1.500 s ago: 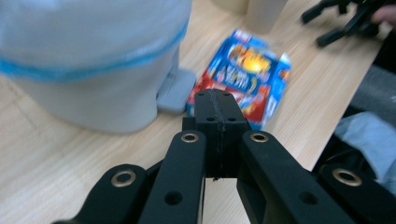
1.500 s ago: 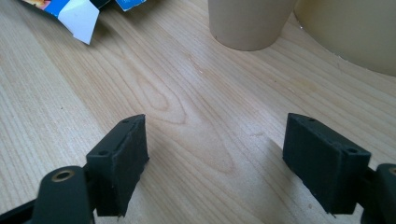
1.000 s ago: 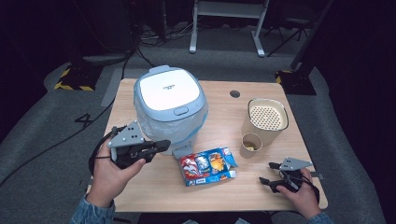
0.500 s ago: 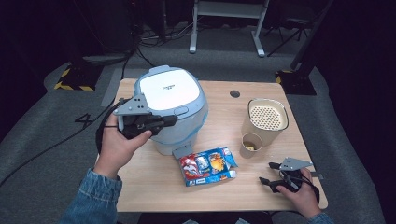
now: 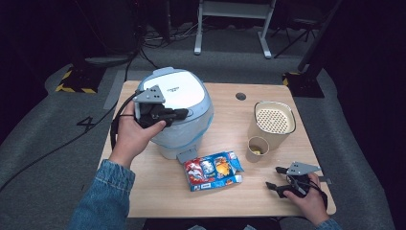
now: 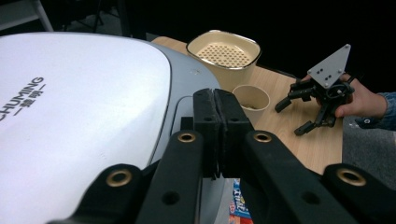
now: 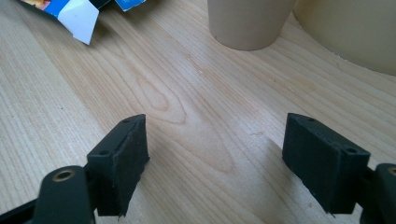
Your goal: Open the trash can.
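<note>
The left tongs point(image 5: 179, 113), clenched on nothing, hovered over the white lid of the rice cooker point(image 5: 184, 93) at the desk's point(image 5: 230, 201) far left. The right tongs point(image 5: 274, 178) rested released near the front right corner.

A colourful snack packet point(image 5: 213, 170) is lying flat on the wooden table point(image 5: 230, 203), off to the left of the right gripper point(image 5: 274, 177) and nearer the person than the left gripper point(image 5: 184, 113). A small beige cup point(image 5: 257, 148) is standing upright just ahead of the right gripper. Right behind the cup, a cream pot point(image 5: 273, 120) with a perforated insert is sitting, well to the right of the left gripper.
</note>
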Motion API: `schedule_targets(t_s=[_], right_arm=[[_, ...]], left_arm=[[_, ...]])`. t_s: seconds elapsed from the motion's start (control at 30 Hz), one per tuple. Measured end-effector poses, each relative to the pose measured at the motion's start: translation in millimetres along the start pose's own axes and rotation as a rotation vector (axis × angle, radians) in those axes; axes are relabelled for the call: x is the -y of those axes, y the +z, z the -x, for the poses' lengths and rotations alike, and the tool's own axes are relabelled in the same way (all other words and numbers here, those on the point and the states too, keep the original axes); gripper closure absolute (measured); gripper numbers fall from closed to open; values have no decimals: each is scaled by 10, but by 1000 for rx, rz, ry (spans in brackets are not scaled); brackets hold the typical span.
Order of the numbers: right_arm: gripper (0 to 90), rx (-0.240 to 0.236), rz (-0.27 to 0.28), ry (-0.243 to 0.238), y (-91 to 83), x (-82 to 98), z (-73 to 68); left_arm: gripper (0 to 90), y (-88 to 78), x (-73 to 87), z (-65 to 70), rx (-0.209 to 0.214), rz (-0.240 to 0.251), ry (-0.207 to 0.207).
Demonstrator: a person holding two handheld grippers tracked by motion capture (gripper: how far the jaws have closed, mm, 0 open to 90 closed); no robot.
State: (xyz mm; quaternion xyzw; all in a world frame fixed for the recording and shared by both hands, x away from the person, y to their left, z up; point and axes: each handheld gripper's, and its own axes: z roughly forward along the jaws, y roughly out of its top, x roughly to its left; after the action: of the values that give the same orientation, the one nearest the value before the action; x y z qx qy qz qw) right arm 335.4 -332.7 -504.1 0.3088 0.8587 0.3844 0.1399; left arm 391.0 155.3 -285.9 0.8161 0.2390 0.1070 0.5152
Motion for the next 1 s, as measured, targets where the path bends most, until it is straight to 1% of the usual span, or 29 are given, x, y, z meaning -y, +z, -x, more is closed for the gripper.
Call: schedule_targets(t_s=[0.03,0.07,0.1,0.2,0.27,0.3,0.43,0.53,0.63,0.67,0.73,0.77,0.8,0.83,0.9,0.93,0.97,1.0], right_arm=[[225,0,0,0,0,0,0],[225,0,0,0,0,0,0],[225,0,0,0,0,0,0],[225,0,0,0,0,0,0],[225,0,0,0,0,0,0],[225,0,0,0,0,0,0],[225,0,0,0,0,0,0],[225,2,0,2,1,-1,-2],[225,8,-2,4,2,-3,-7],[226,7,-1,5,2,-2,-7],[227,9,-1,7,2,-3,-10],[228,10,0,9,2,-2,-12],[229,13,-2,10,1,-4,-14],[229,14,-2,10,0,-3,-15],[243,17,-1,17,-4,-2,-28],[258,18,2,20,-6,-1,-35],[258,18,2,20,-6,-1,-35],[303,19,4,18,-8,-6,-55]], left_arm=[[863,12,-7,-2,3,1,-9],[868,16,-11,-1,-1,-2,-7],[896,18,-19,-2,-6,-8,1],[899,11,-35,-5,-30,-16,9],[900,-1,-42,-13,-49,-21,24],[900,-3,-38,-14,-52,-19,19],[900,2,-14,-22,-45,-1,11],[900,12,7,-24,-28,4,0],[900,17,10,-6,-41,6,5],[900,18,6,6,-58,-2,17],[900,20,0,22,-70,-8,18],[900,21,-3,24,-67,-11,21],[900,27,0,36,-50,-12,9],[900,29,4,42,-49,-9,11],[895,20,6,49,-63,3,17],[791,16,9,57,-69,9,18],[791,17,10,68,-84,25,8],[612,16,21,81,-90,51,3]])
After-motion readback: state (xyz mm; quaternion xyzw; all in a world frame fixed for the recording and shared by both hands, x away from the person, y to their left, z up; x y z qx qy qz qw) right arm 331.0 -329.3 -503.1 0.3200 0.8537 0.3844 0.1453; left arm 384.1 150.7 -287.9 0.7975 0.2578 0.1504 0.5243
